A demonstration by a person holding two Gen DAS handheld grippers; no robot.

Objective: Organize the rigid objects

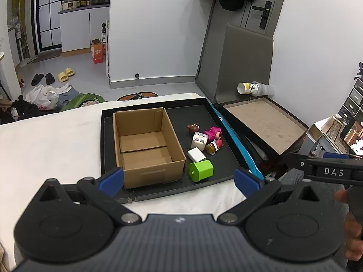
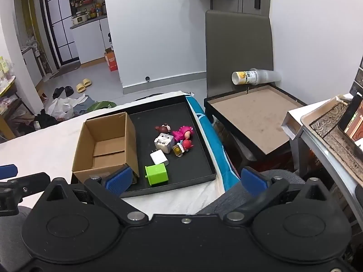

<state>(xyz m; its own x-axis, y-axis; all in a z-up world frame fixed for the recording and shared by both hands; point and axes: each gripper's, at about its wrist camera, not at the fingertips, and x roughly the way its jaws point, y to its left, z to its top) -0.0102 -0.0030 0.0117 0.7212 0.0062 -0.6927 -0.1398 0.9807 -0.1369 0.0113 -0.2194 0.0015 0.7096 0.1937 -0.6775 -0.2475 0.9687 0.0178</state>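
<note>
Black tray (image 1: 158,195) on white table | cardboard box (image 1: 147,145) empty | 7 small items, green cube (image 1: 202,170) nearest, unsorted | left gripper (image 1: 179,181), right gripper (image 2: 186,180) both spread wide, holding nothing

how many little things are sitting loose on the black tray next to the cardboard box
6: green cube nearest, white charger behind it, white block figure, brown figure farthest, pink figure and red figure rightward. None looks hidden.
</note>
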